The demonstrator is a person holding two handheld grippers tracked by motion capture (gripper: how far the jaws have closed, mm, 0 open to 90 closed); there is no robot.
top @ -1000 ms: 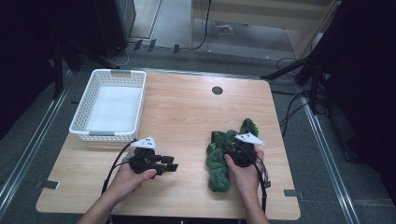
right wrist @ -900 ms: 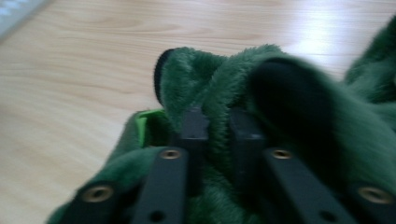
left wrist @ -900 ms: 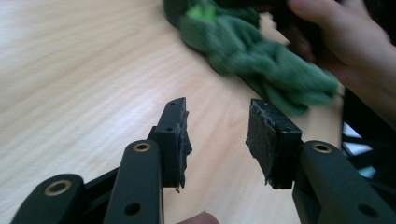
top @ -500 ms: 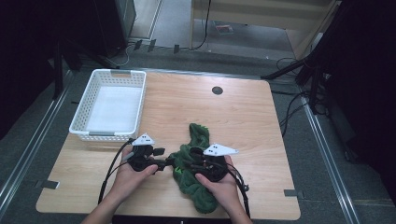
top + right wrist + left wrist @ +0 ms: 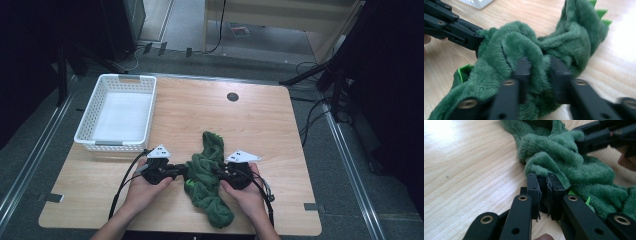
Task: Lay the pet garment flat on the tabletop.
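**Two grippers on a green plush cloth**

Where the person's hands come in at the near edge of the table [image 5: 280,125], each holds a gripper against the green cloth [image 5: 207,182] that lies bunched between them. The left gripper [image 5: 181,171] points toward the cloth's left side. In the left gripper view its jaws stand almost together, with only a thin gap, and they pinch the cloth's [image 5: 564,162] near edge, whose pile swells over the jaw tips. The right gripper [image 5: 219,171] comes at the cloth from the other side. In the right gripper view its jaws are sunk into the cloth [image 5: 524,55] and hold a thick fold of it between them, so they stand wider than the left pair. In that view the left gripper [image 5: 477,40] bites the cloth's far edge, and small bright green spikes [image 5: 601,11] stick out along the cloth's upper end.

The cloth runs as a crumpled strip on the front middle of the table, one end close to the near edge, the other reaching toward the centre. Beyond the left hand, at the table's left edge, stands a white basket [image 5: 82,132], well apart from the cloth. Farther still, near the far edge, a small dark round hole [image 5: 232,96] sits in the tabletop.
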